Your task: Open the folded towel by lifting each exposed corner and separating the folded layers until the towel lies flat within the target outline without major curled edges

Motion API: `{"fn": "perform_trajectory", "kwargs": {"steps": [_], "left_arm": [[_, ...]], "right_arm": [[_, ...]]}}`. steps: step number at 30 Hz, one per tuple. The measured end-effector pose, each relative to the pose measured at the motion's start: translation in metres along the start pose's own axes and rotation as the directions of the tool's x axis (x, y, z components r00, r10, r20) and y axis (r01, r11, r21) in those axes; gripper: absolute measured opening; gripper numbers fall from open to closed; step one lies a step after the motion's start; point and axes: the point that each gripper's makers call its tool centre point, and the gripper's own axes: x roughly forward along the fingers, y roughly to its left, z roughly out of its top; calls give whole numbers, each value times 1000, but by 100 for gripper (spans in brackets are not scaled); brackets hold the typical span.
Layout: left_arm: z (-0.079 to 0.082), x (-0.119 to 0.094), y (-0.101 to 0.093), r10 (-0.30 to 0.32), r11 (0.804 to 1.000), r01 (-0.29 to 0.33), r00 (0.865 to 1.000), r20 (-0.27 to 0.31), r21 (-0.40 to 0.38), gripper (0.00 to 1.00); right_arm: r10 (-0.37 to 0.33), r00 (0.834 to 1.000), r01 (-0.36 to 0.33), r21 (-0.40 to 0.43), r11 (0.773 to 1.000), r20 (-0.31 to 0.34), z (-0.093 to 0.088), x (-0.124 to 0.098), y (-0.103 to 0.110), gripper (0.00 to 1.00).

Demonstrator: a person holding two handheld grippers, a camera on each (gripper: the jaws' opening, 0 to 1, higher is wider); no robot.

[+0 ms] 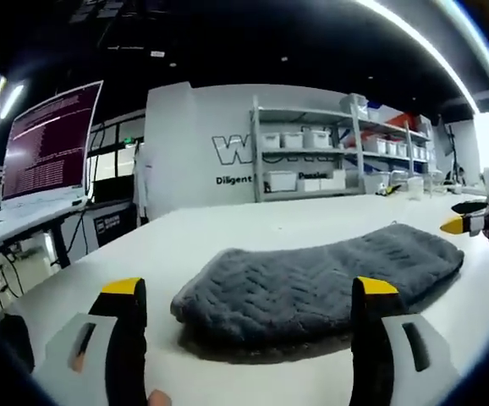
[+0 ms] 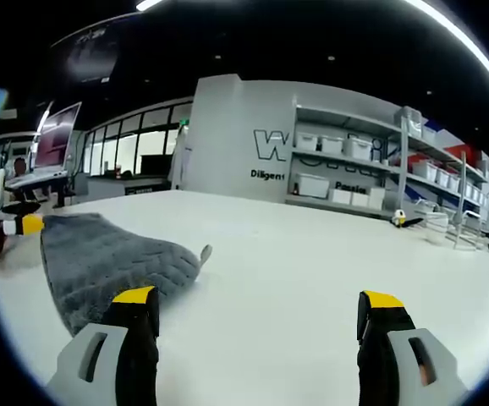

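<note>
A folded grey towel (image 1: 321,283) with a wavy pile lies on the white table (image 1: 228,228), a thick rounded fold facing my left gripper (image 1: 253,292). That gripper stands open just in front of the towel, its yellow-tipped jaws on either side of the near fold, holding nothing. In the right gripper view the towel (image 2: 109,258) lies at the left, a small tag sticking out of its near corner. My right gripper (image 2: 257,300) is open over bare table to the right of the towel. The right gripper's yellow tip (image 1: 469,222) shows beyond the towel's far end.
The white table (image 2: 312,254) stretches wide around the towel. Metal shelves (image 1: 337,152) with white bins stand behind against a white wall. A desk with a lit monitor (image 1: 50,144) is at the left. The other gripper's tip (image 2: 16,224) shows at the far left.
</note>
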Motion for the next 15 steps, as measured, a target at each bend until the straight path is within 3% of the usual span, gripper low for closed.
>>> {"fn": "perform_trajectory", "kwargs": {"steps": [4, 7, 10, 12, 15], "left_arm": [[0, 9, -3, -36, 999, 37, 999, -28, 37, 99], [-2, 16, -5, -78, 990, 84, 995, -60, 113, 99], [4, 20, -7, -110, 986, 115, 993, -43, 123, 99], [9, 22, -13, -188, 976, 188, 982, -18, 108, 99], [4, 21, -9, -236, 959, 239, 971, -39, 152, 99]], "right_arm": [[1, 1000, -1, -2, 1000, -3, -2, -2, 2, 99], [1, 1000, -1, -3, 1000, -2, -2, -4, 3, 99], [1, 1000, -1, -6, 1000, 3, -1, -6, 5, 99], [1, 1000, -1, -10, 1000, 0, -2, -7, 6, 99], [5, 1000, -5, -1, 1000, 0, -3, -7, 7, 99]]}}
